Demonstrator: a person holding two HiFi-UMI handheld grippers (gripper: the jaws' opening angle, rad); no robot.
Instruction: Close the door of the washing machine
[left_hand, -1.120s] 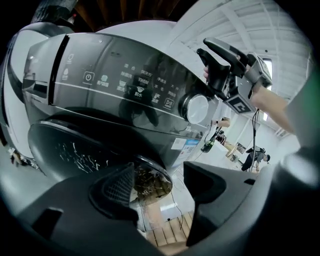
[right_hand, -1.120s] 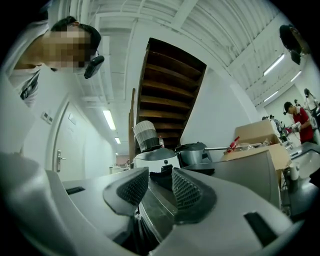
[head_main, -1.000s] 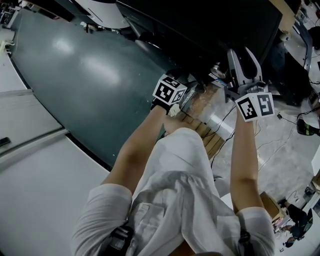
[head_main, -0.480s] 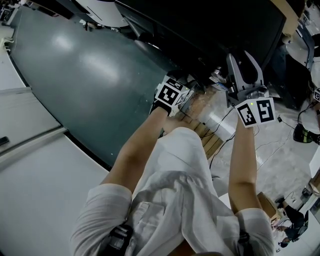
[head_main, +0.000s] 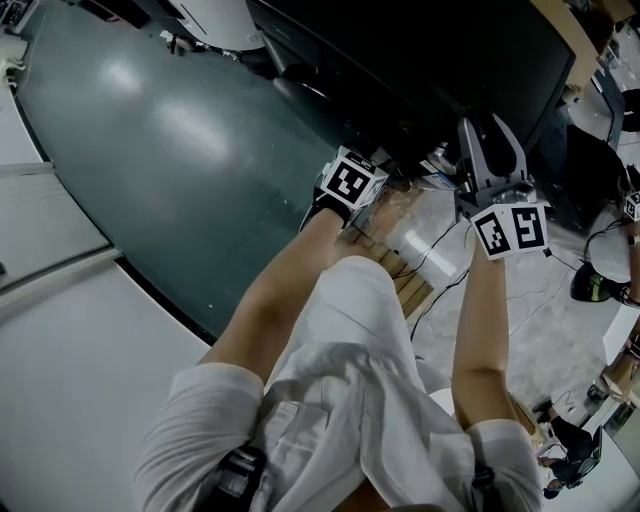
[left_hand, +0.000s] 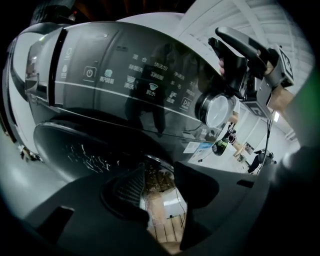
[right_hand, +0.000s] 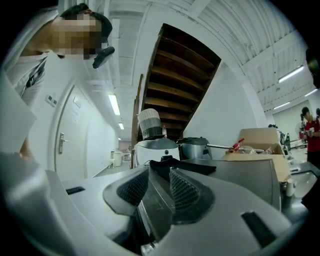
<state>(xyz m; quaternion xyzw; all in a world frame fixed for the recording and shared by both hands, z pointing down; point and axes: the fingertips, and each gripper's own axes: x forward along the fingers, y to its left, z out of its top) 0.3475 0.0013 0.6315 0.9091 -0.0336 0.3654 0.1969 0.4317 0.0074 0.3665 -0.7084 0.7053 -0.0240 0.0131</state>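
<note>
The dark washing machine (head_main: 400, 60) fills the top of the head view; its control panel (left_hand: 140, 85) and knob (left_hand: 217, 111) show in the left gripper view. Its clear door (head_main: 405, 222) stands open towards me. My left gripper (head_main: 383, 190) reaches down to the door's rim (left_hand: 156, 161). The left gripper (left_hand: 157, 176) has jaws that are closing, with the rim and clear glass between them, and a gap still shows at the pads. My right gripper (head_main: 490, 125) points level at the machine's top right corner (left_hand: 240, 50). The right gripper (right_hand: 159, 177) is shut on a thin dark panel edge.
A wooden pallet (head_main: 415, 282) and cables (head_main: 530, 300) lie on the floor under the machine. The teal floor (head_main: 150, 150) spreads to the left. Beyond the right gripper stand a rice cooker (right_hand: 157, 150), a cardboard box (right_hand: 257, 137) and a white room door (right_hand: 70, 135).
The left gripper's marker cube has shifted a little up and right towards the machine. The right gripper stays at the machine's corner.
</note>
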